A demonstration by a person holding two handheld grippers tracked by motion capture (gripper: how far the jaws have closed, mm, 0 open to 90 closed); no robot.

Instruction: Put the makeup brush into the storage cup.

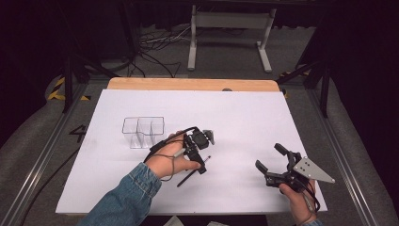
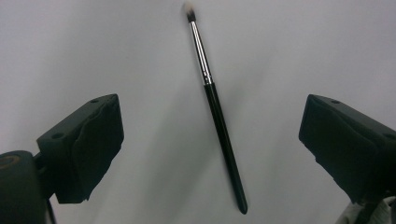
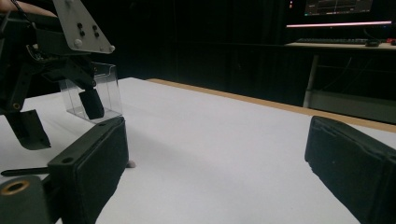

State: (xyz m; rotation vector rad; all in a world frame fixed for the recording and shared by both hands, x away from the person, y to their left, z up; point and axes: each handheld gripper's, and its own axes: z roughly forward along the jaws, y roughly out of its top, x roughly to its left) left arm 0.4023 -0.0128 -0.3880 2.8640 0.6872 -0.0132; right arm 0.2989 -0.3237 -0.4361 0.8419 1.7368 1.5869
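A makeup brush (image 2: 219, 126) with a black handle, silver ferrule and pale bristles lies flat on the white table cover. My left gripper (image 2: 210, 109) hovers right above it, open, with one jaw on each side of the handle and touching nothing. In the high view the brush (image 1: 188, 178) lies slanted just below the left gripper (image 1: 200, 150). My right gripper (image 1: 269, 156) is open and empty near the table's front right. The right gripper (image 3: 217, 135) faces the left gripper (image 3: 46, 46) across the table.
A clear plastic organiser (image 1: 143, 132) with several compartments stands left of centre, behind the left hand; it also shows as a clear box (image 3: 100, 93) beyond the left gripper. The white cover (image 1: 244, 113) ends at a wooden edge (image 1: 188, 84) at the back.
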